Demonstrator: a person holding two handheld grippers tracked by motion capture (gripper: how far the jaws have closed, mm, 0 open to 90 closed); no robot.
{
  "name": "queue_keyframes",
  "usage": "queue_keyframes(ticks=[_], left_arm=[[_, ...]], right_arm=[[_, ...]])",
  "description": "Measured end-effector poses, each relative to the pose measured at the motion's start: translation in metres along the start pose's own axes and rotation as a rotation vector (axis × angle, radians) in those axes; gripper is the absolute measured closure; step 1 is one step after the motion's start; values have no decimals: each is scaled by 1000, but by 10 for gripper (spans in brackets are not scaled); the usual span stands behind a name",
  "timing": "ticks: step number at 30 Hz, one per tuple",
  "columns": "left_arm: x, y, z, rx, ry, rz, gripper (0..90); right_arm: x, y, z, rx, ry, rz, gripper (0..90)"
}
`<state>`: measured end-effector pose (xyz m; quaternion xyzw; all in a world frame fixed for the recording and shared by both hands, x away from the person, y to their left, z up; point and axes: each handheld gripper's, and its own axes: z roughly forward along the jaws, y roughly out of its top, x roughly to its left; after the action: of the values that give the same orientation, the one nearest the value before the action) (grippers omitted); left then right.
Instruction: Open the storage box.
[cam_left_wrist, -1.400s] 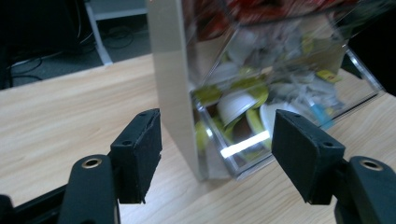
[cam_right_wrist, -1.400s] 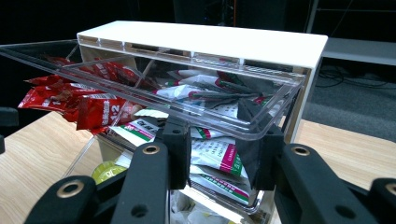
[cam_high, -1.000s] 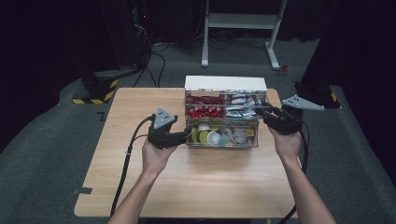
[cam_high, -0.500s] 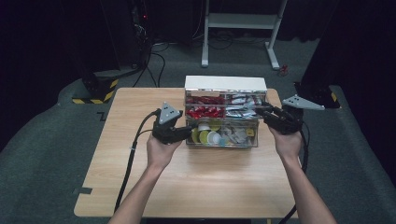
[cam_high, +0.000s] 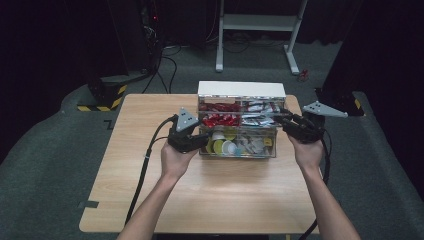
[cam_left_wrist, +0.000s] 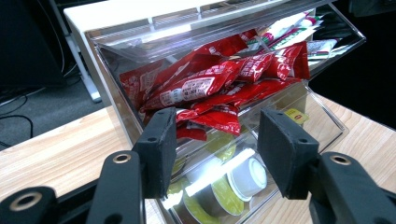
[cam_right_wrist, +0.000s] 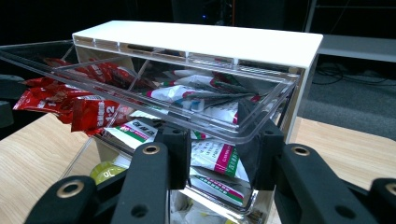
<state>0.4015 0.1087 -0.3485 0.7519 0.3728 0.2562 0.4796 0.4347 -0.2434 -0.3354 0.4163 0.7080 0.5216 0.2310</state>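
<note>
Left claw (cam_high: 202, 142) has moved up to the organizer (cam_high: 240, 120) on the desk (cam_high: 150, 190), jaws wide; right claw (cam_high: 289, 125), jaws narrow, still grips the middle drawer's (cam_right_wrist: 252, 133) corner.

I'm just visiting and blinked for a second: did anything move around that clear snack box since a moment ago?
The left gripper moved right, from off the box's left side up against the lower drawer's front left corner, jaws open around it. It has not closed on anything. The right gripper stayed at the middle drawer's right end, and the box and its packets did not shift.
</note>
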Motion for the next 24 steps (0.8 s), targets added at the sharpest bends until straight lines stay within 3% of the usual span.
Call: queue_keyframes(ticks=[24], left_arm=[[-4,6,4,4,3,2,428]], right_arm=[[2,5,3,2,2,-2,664]])
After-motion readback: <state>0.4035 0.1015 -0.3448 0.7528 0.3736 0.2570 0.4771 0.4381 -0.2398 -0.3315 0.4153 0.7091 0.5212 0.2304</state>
